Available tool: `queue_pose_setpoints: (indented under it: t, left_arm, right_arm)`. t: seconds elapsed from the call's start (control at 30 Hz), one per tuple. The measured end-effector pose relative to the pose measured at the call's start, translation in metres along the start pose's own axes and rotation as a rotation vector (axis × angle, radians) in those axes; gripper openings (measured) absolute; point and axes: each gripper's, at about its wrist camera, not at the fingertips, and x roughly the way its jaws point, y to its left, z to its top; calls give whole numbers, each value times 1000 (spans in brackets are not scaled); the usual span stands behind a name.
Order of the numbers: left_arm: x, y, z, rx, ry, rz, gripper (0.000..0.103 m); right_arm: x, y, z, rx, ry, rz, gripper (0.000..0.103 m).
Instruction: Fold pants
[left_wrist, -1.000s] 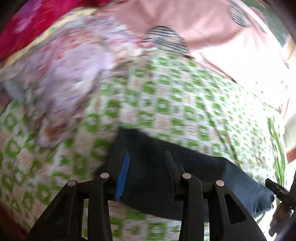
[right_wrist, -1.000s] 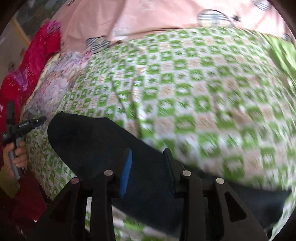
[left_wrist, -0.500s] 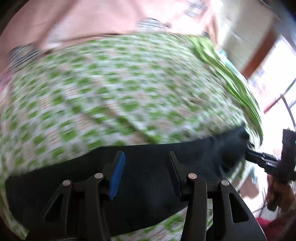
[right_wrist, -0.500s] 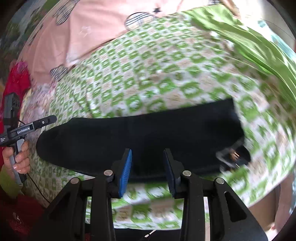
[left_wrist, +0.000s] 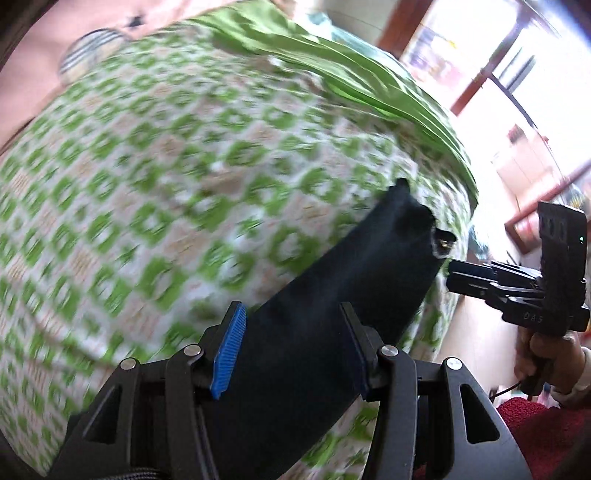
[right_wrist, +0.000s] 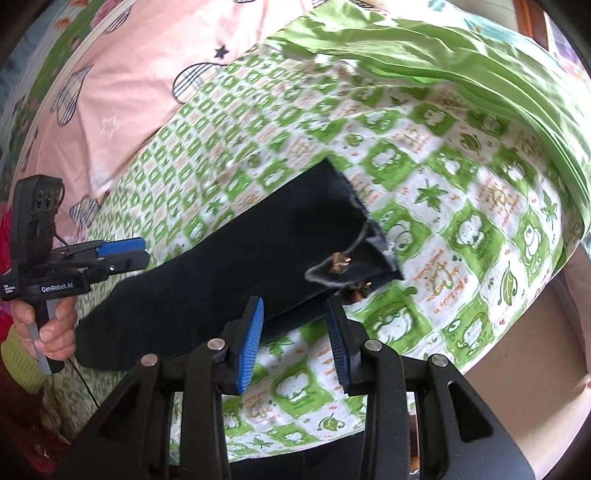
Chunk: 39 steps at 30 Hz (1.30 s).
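Hovering half-open and empty, the left gripper (left_wrist: 291, 354) and right gripper (right_wrist: 295, 341) are flanking the long dark navy cloth pants (right_wrist: 236, 266) lying ahead on the green-checked bedsheet (right_wrist: 443, 206), needing matched end grips for an even fold.

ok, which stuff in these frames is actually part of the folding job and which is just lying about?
Part of the job:
- dark pants, laid in a long strip on the bed
- left gripper, open
- right gripper, open

Just lying about:
- green checked sheet under the pants
- pink blanket
- plain green cloth bunched at the far edge
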Motion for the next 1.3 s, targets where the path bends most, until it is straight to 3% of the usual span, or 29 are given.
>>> queue_pose_setpoints:
  t: [0.2, 0.4, 0.47, 0.53, 0.67, 0.8, 0.93, 1.07, 1.3]
  left_arm:
    - [35, -25, 29, 89, 68, -9, 52]
    - [62, -35, 42, 121, 140, -32, 41]
    - [70, -39, 43, 143, 165, -26, 28]
    - [75, -45, 42, 175, 181, -17, 19]
    - [71, -53, 43, 205, 188, -44, 12]
    - [66, -59, 42, 233, 182, -47, 12]
    - [74, -57, 47, 207, 199, -22, 16]
    - [74, -60, 56, 205, 178, -34, 32]
    - [94, -73, 74, 221, 201, -51, 33]
  right_arm:
    - [11, -14, 7, 62, -6, 35, 37]
    - [16, -25, 8, 109, -23, 62, 35]
    - [17, -24, 8, 95, -28, 57, 18]
    - [17, -24, 7, 90, -30, 60, 8]
    - [5, -25, 7, 85, -47, 94, 6]
    - [6, -30, 6, 81, -20, 85, 6]
    - [7, -37, 6, 118, -10, 71, 15]
    - [-5, -41, 6, 109, -51, 47, 37]
    - [9, -52, 0, 159, -20, 87, 37]
